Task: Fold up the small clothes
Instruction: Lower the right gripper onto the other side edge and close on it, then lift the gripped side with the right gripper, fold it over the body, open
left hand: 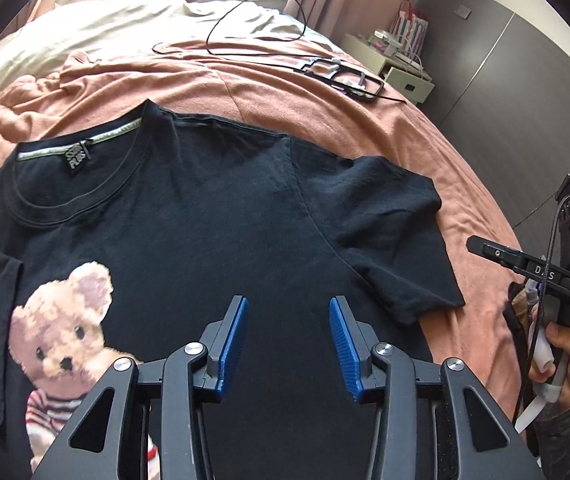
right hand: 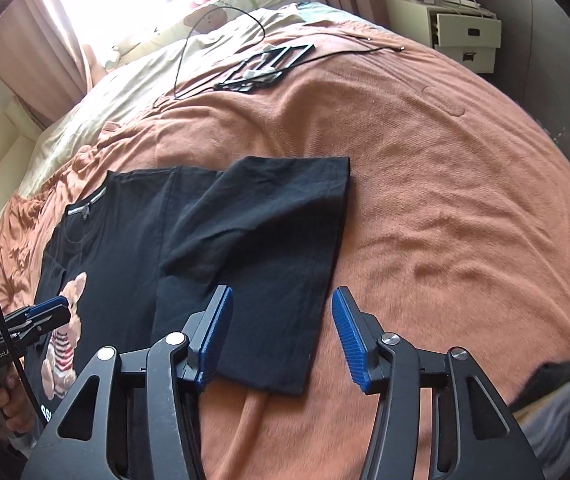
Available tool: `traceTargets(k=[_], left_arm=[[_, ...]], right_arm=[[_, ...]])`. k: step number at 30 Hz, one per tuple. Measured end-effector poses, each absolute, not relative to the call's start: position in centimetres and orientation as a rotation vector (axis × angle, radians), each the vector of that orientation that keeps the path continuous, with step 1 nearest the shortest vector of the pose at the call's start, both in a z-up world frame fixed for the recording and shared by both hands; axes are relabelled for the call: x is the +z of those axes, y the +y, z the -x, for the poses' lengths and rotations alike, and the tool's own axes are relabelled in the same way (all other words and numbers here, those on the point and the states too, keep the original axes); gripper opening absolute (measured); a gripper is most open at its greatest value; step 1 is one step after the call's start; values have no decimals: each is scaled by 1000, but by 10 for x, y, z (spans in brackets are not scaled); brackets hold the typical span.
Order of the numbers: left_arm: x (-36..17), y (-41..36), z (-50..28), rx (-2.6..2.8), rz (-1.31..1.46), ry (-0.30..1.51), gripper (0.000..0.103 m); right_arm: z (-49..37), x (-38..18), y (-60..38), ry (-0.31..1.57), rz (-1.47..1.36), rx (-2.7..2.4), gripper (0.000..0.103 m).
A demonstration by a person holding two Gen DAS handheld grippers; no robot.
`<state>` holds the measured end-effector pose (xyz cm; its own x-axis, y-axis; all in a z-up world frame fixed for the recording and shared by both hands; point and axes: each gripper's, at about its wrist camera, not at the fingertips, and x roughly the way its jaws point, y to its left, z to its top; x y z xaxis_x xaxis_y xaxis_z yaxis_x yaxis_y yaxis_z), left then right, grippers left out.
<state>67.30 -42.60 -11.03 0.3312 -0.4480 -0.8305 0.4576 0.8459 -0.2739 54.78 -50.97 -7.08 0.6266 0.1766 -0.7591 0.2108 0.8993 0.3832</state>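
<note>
A black T-shirt (left hand: 213, 216) with a teddy bear print (left hand: 57, 332) lies face up and spread flat on the salmon blanket (left hand: 325, 100). My left gripper (left hand: 289, 304) hovers open over the shirt's chest, nothing between its blue pads. The shirt's right sleeve (right hand: 277, 240) sticks out onto the blanket. My right gripper (right hand: 283, 294) is open just above that sleeve's hem, with the hem lying between its fingers. A hand holds the right gripper's body (left hand: 557, 272) at the right edge of the left wrist view. The left gripper (right hand: 45, 312) shows at the left of the right wrist view.
A black frame (left hand: 345, 74) and a looping black cable (left hand: 253, 24) lie on the far part of the bed. A cream quilt (left hand: 85, 28) covers the head end. A white bedside cabinet (right hand: 465, 32) stands beyond the bed's far corner.
</note>
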Motion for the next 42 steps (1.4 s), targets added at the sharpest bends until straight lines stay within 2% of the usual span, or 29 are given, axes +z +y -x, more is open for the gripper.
traceTargets(k=[3, 7, 11, 14, 17, 18, 19, 21, 42], left_arm=[[-121, -435, -685, -601, -11, 1087, 40], [-135, -446, -699, -610, -9, 1099, 33], [-143, -457, -707, -621, -9, 1110, 30], [-148, -465, -710, -634, 0, 1121, 22], [-155, -472, -711, -648, 14, 1138, 19], [-157, -474, -711, -653, 21, 1146, 18], [-160, -476, -710, -658, 28, 1153, 17], [-163, -479, -709, -664, 37, 1164, 16], [-169, -479, -701, -692, 94, 1192, 16]], right_arm=[[-565, -86, -513, 918, -479, -17, 44], [-580, -102, -516, 930, -497, -17, 44], [-588, -111, -516, 943, -483, -42, 44], [-592, -116, -516, 938, -490, -42, 44], [-598, -118, -517, 930, -482, -53, 25], [-599, -119, -517, 927, -485, -51, 14], [-600, -119, -518, 924, -490, -43, 9], [-598, -113, -516, 913, -483, -33, 6], [-567, -7, -437, 761, -347, 150, 2]])
